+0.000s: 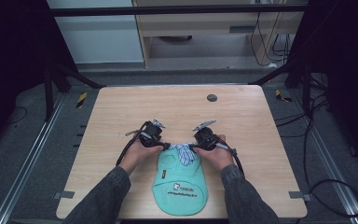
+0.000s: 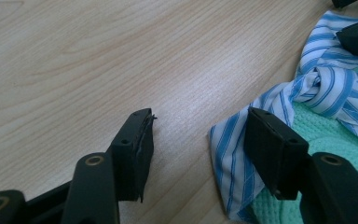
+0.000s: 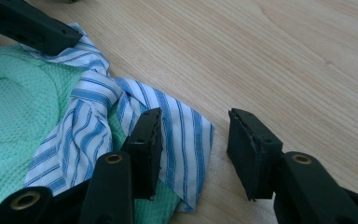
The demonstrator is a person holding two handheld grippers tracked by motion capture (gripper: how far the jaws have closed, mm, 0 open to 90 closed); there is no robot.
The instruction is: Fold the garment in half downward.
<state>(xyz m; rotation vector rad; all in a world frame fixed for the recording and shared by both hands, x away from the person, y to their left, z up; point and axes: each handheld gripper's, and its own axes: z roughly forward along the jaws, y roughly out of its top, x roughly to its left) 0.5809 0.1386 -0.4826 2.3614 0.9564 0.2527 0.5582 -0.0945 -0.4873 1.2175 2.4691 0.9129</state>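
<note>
Jaws: both grippers released, left gripper (image 2: 196, 140), right gripper (image 3: 193, 149).
Striped tie (image 3: 182, 135): ends beside inner jaws.
Bib (image 1: 179, 179): between grippers.

My forearms come in from the near edge, sleeves dark, angling inward toward each other. My left hand (image 1: 136, 154) wraps its hand-held gripper (image 1: 164, 146), jaws pointing right toward the middle. My right hand (image 1: 219, 153) holds the other hand-held gripper (image 1: 192, 147), jaws pointing left, so the two sets of tips nearly face one another, just apart. Both sit low, close to the table. The left jaws stand parted with nothing pinched between the pads. The right jaws are also parted, gripping nothing.
</note>
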